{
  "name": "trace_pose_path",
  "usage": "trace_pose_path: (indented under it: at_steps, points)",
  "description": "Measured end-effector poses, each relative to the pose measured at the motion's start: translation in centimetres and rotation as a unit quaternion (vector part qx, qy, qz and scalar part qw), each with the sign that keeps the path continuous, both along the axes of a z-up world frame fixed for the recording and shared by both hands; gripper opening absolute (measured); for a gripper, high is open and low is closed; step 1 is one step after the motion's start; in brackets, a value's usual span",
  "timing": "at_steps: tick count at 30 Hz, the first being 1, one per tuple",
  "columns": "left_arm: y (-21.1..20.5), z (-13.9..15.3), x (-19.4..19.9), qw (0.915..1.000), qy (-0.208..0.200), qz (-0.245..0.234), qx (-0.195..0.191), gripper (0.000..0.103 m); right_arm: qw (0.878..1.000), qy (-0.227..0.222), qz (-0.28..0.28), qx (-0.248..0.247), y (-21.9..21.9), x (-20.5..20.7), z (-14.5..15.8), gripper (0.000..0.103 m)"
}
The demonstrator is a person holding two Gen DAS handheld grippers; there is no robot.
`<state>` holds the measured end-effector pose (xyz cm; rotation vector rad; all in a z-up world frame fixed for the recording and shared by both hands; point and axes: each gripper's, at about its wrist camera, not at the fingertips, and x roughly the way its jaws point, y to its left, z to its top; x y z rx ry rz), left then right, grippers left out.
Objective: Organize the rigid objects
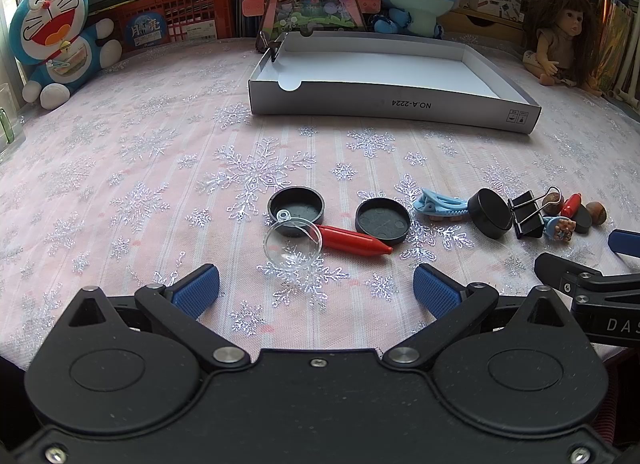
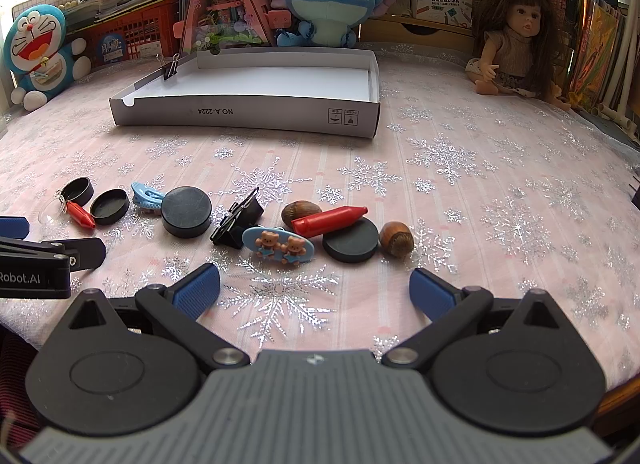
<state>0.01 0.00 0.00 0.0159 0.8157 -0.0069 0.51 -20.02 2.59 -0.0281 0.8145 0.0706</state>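
left wrist view: the left gripper (image 1: 316,284) hangs low over the snowflake cloth with its blue pads spread wide and nothing between them. straight ahead, just past the fingertips, lies a clear plastic dome (image 1: 293,242) leaning on a black cap (image 1: 296,206), and a red crayon (image 1: 354,241) runs from under the dome out to the right, its long axis lying across the jaw line, tip to the right. a second black cap (image 1: 383,221) sits just beyond the tip. the white box (image 1: 394,104) stands well apart, farther on, its front wall printed "no.a-2224" upside down. the right-hand tool at the edge shows "das".

right wrist view: the right gripper (image 2: 314,288) is equally wide and empty. just ahead of it lie a blue bear clip (image 2: 278,245), a black binder clip (image 2: 237,220), a second red crayon (image 2: 329,220) resting on a flat black disc (image 2: 351,244), and a hazelnut (image 2: 396,238). this crayon's axis also runs left to right. the left tool reads "robot.ai". a carton behind may read "pocket label printer", though it is small. the left hand seems nearer the dome group, the right nearer the bear clip.
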Motion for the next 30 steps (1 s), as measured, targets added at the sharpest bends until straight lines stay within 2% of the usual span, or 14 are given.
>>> trace_pose_path:
  at_steps: [30]
  points:
    - [0.45,0.12,-0.04,1.0,-0.004,-0.002,-0.003,0.103,1.0,-0.01,0.001,0.003,-0.09,-0.38,-0.19,0.103]
